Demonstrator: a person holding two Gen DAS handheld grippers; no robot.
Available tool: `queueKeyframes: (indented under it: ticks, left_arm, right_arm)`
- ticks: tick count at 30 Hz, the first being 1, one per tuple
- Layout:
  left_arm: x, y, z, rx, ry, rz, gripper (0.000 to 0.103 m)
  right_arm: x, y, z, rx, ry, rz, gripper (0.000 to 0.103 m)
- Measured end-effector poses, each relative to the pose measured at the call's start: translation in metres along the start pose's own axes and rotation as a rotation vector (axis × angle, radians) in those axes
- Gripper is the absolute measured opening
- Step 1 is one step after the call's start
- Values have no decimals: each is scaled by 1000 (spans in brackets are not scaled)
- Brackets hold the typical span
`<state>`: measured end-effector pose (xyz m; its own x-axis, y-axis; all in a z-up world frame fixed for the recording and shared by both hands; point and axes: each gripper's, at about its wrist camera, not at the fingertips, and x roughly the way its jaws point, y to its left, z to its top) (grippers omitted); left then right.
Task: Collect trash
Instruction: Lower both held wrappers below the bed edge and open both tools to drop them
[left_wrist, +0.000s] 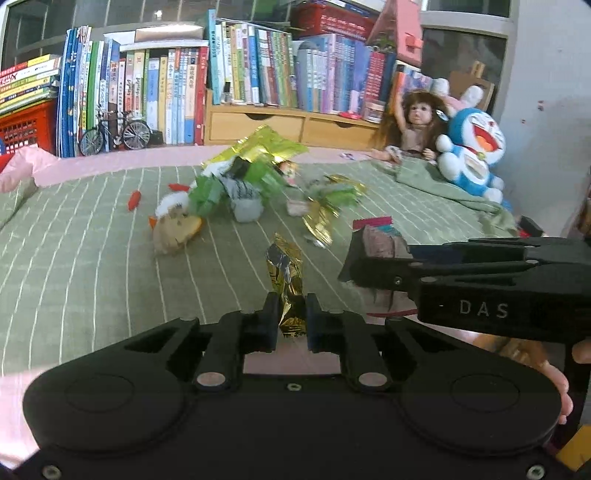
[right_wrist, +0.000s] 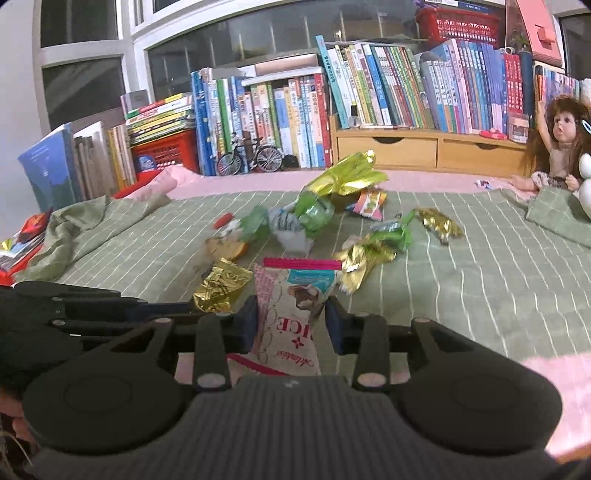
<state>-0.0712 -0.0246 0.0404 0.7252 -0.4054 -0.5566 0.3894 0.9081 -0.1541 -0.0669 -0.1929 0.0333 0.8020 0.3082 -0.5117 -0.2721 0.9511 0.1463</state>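
The left gripper (left_wrist: 291, 317) pinches a crumpled gold foil wrapper (left_wrist: 286, 284), whose lower end is hidden between the black fingers and whose upper end sticks up above the bedspread. The right gripper (right_wrist: 290, 321) is clamped on a pink and white snack packet (right_wrist: 291, 314); its bottom edge is cut off behind the gripper body. The print on the packet reads upside down, with "ICE" legible and a script word that looks like "Atlantics" but is hard to make out. In the left wrist view the right gripper's side carries the letters "DAS", and part of a hand (left_wrist: 554, 373) shows beneath it at the frame edge.

Both grippers hover over a green bedspread (right_wrist: 480, 280) with thin white lines, laid on a pink sheet (right_wrist: 424, 181). Farther out lies the rest of the trash (right_wrist: 325, 214): gold, green and clear wrappers heaped together, blurred in the left view so that single pieces are hard to tell apart. A small red piece (left_wrist: 133, 199) lies beside them.

At the far right a doll (left_wrist: 413, 122) with brown hair sits next to a blue and white plush toy (left_wrist: 471, 155), partly cut off in the right wrist view. Along the back stand rows of books (right_wrist: 280, 110), their spines too small to read, a model bicycle (right_wrist: 251, 157), a red crate (right_wrist: 166, 149), wooden drawers (right_wrist: 388, 149) and dark windows (right_wrist: 85, 55)
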Motion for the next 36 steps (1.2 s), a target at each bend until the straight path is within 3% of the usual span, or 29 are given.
queueKeyframes:
  ticks: [7, 15, 24, 36]
  left_arm:
    - [-48, -1, -36, 11, 35, -24, 13]
    - [-74, 3, -82, -4, 175, -48, 13]
    - [-44, 12, -128, -57, 372, -47, 13]
    - [-3, 25, -148, -63, 487, -26, 14]
  right_arm:
    - [-36, 6, -38, 103, 71, 41, 42]
    - [-45, 13, -82, 123, 257, 34, 42]
    - [-19, 21, -115, 84, 419, 10, 43]
    - [9, 17, -136, 110, 531, 7, 46]
